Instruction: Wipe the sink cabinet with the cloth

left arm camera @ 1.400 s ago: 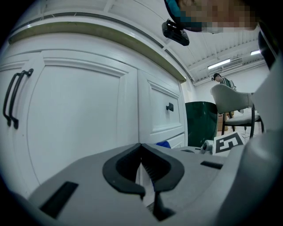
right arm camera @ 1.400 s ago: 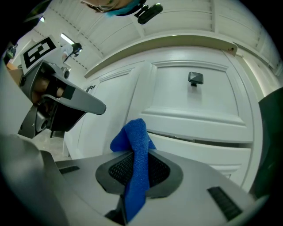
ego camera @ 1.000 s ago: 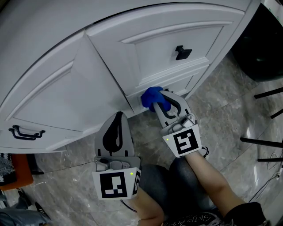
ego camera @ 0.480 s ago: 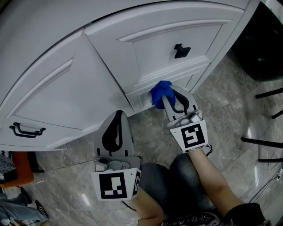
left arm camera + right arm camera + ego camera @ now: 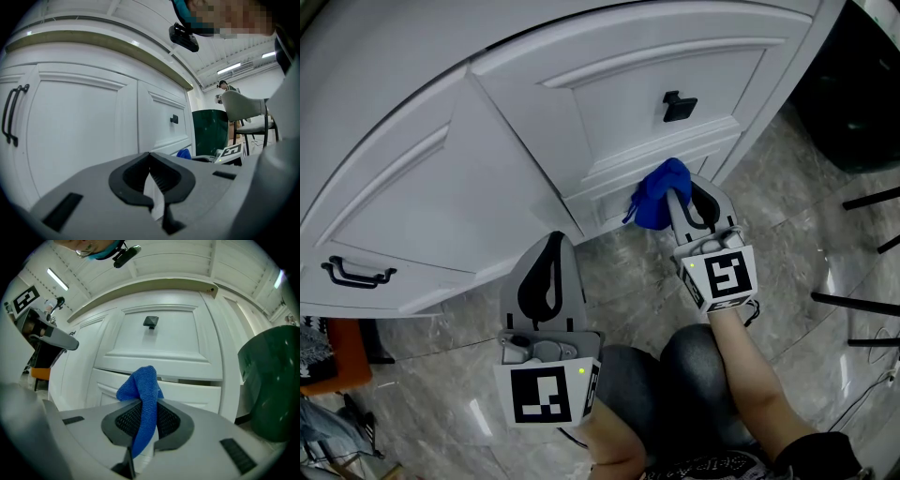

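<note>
Only the right gripper (image 5: 682, 200) is working, pinching the cloth (image 5: 656, 195) against the cabinet (image 5: 534, 141) to wipe; the left gripper (image 5: 549, 251) is idling, jaws pressed together.

Lower end of cloth (image 5: 143, 399) hidden between right gripper (image 5: 146, 420) jaws; cloth touching cabinet (image 5: 628, 103) or not: cannot tell. Cabinet top cut by upper edge, head view. Dark green bin (image 5: 272, 390) cut by right edge. Orange thing (image 5: 352, 370) mostly cut off at left edge. Far figure (image 5: 224, 86) too small to tell
</note>
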`<action>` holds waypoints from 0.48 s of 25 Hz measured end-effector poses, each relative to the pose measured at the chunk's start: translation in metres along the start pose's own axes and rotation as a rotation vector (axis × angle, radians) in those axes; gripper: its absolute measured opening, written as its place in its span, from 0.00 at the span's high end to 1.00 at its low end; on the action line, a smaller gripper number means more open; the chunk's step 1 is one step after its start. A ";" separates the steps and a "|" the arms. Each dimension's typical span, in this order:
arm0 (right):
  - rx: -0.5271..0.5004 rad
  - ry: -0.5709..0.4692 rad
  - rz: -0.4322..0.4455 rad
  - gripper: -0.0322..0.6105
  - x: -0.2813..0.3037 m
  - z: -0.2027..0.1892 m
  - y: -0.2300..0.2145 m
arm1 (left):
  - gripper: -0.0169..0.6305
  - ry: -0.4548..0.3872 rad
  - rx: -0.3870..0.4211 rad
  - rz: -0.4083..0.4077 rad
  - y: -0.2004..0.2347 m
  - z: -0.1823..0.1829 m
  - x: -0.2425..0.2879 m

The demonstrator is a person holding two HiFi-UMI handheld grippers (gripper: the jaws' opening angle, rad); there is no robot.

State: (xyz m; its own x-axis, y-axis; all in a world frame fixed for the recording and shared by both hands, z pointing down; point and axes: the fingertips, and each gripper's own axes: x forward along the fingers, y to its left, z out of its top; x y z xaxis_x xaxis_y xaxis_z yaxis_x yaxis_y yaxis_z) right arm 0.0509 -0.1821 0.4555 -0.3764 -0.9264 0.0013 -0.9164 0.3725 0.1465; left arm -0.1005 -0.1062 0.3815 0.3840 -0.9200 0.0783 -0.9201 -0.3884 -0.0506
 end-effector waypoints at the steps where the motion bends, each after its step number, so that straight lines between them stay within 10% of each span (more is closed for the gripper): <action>1: 0.000 -0.001 -0.007 0.86 -0.001 -0.001 -0.003 | 0.97 0.000 -0.003 0.003 0.000 0.000 0.000; 12: -0.019 0.007 -0.067 0.86 -0.004 -0.011 -0.028 | 0.97 -0.004 -0.010 0.007 -0.003 0.003 0.002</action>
State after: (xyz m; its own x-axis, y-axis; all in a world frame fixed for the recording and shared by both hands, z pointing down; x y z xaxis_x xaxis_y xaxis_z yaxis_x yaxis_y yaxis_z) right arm 0.0798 -0.1899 0.4621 -0.3133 -0.9497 -0.0024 -0.9367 0.3086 0.1653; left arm -0.0965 -0.1064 0.3791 0.3778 -0.9229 0.0736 -0.9235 -0.3814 -0.0413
